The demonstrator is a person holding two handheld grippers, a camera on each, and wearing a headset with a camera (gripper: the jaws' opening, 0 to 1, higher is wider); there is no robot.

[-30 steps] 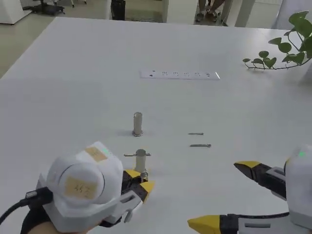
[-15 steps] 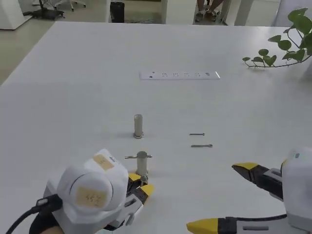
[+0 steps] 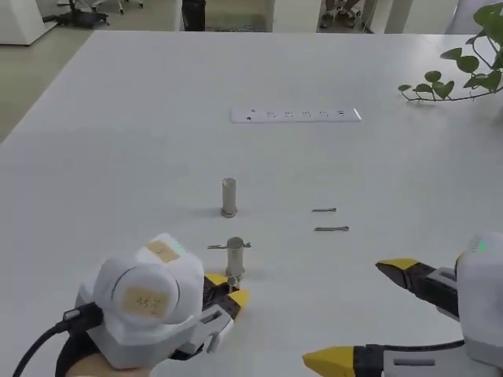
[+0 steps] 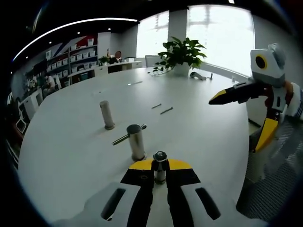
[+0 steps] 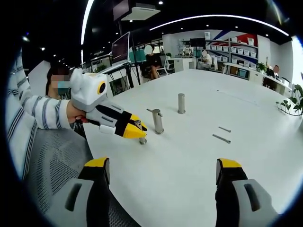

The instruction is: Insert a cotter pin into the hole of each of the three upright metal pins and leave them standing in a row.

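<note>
- The three metal pins stand upright in a row on the white table [image 3: 118,141]. The far pin [image 3: 229,196] is at 12 o'clock from the middle pin [image 3: 235,256], and the near pin [image 3: 233,280] is just at 6 o'clock from it.
- A cotter pin [image 3: 220,247] sits crosswise through the head of the middle pin, its long end pointing to 9 o'clock.
- In the left gripper view, the left gripper [image 4: 160,171] is clamped on the near pin, a yellow tip touching each side.
- Two loose cotter pins [image 3: 324,210] [image 3: 332,229] lie side by side at 2 o'clock from the middle pin, well apart from the row.
- The right gripper [image 3: 343,314] hovers at 4 o'clock from the row, its jaws spread wide and holding nothing.
- A power strip [image 3: 295,116] lies beyond the pins at 12 o'clock, and a potted plant [image 3: 464,67] trails at 2 o'clock.
- Compared with a second ago, we find pins, cotter pins and both grippers placed alike; only our head view has shifted slightly.
</note>
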